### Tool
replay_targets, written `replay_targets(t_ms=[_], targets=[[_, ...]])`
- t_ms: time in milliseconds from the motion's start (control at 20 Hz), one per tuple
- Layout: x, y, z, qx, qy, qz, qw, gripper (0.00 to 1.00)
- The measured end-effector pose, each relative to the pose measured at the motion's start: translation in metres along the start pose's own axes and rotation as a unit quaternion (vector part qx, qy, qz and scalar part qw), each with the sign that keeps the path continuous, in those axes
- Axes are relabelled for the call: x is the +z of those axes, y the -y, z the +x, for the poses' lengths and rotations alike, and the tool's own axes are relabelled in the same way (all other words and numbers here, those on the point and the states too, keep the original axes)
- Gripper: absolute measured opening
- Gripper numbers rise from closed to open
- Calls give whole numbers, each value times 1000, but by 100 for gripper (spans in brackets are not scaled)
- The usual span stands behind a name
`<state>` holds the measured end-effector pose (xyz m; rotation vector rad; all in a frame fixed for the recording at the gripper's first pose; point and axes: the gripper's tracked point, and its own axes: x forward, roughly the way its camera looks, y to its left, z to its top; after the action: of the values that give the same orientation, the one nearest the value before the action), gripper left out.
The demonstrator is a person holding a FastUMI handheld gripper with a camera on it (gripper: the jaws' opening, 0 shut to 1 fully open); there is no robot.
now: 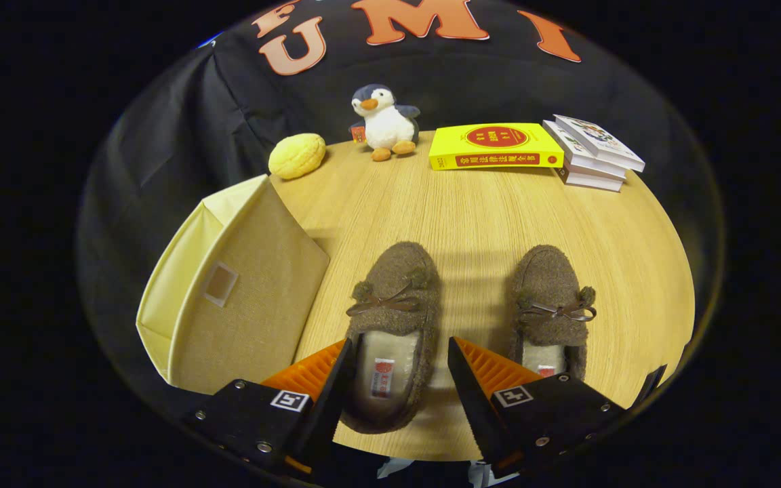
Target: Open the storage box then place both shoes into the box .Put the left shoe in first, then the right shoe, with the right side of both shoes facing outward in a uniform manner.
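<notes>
Two fuzzy brown slippers with bows lie on the wooden table, toes pointing away from me. The left shoe [394, 318] has its heel end between my fingers, and the fingertips stand on either side of its opening without pressing on it. My gripper [397, 352] is open. The right shoe [553, 308] lies beyond the right finger, a little apart from the left shoe. A beige fabric storage box [241, 291] stands to the left of the left finger; its cream-lined open side faces away to the left.
Along the table's far edge stand a yellow round plush [297, 156], a toy penguin [386, 123], a yellow book [495, 146] and a stack of white books [594, 152]. Bare wood [472, 217] lies between these and the shoes.
</notes>
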<state>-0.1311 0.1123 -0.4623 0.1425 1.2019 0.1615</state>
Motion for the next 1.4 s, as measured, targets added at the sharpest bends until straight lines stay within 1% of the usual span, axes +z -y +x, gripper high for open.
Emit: replay_targets(t_ms=[200,300,350,400,450,600,700,750,850,1050,1200,1400], targets=[[3,14,28,-26,-2,-23,999,69],[8,15,39,-31,3,-22,999,63],[10,15,43,-32,4,-24,999,57],[9,14,47,-33,2,-27,999,54],[8,15,51,-38,-1,-31,999,48],[3,22,59,-50,-11,-37,998,35],[5,22,59,-50,-14,-29,998,27],[5,23,56,-49,-16,-22,998,18],[6,18,51,-36,-23,-4,999,11],[18,6,27,-34,-25,21,999,10],[41,-13,0,-18,-7,48,999,10],[77,-36,-39,-17,21,71,997,10]])
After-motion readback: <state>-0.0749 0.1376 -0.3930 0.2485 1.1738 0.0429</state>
